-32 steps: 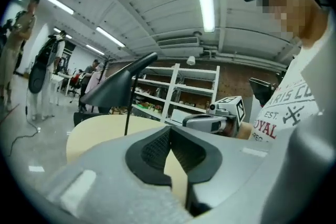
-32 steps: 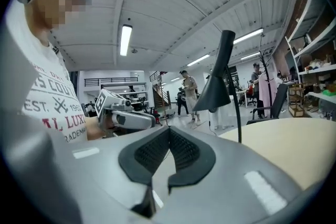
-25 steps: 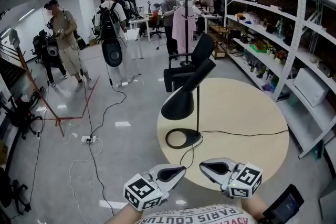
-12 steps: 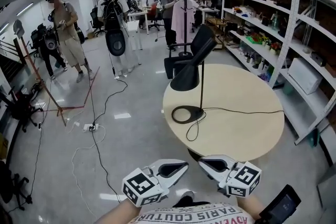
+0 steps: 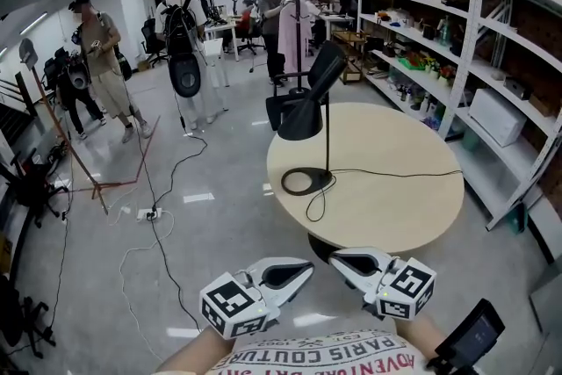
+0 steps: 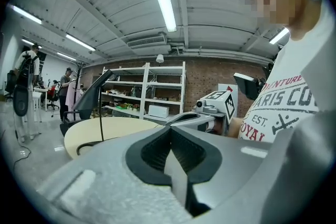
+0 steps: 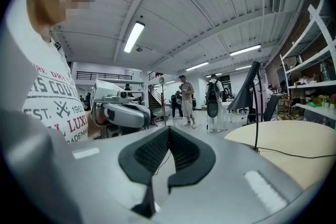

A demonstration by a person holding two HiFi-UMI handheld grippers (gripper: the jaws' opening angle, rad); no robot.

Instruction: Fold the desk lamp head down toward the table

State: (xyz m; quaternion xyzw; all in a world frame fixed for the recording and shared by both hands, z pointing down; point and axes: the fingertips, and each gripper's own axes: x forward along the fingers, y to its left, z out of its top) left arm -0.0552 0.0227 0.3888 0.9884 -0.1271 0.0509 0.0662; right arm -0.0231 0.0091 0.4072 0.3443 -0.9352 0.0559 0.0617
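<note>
The lamp (image 5: 327,155) stands at the round counter's (image 5: 395,189) left edge, its head (image 5: 299,120) already tipped downward, so folding looks done. The left gripper (image 5: 306,267) and right gripper (image 5: 335,258) are pressed together, empty, well short of it.

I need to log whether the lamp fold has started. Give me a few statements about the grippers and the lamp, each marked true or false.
1. The desk lamp stands upright on the round table. True.
2. The left gripper and the right gripper are both shut and empty. True.
3. The left gripper grips the lamp's stem. False: neither gripper touches the lamp; both are off the table's near edge.
4. The lamp's cord leaves by the table's left edge. False: it runs across the top to the right edge.
</note>
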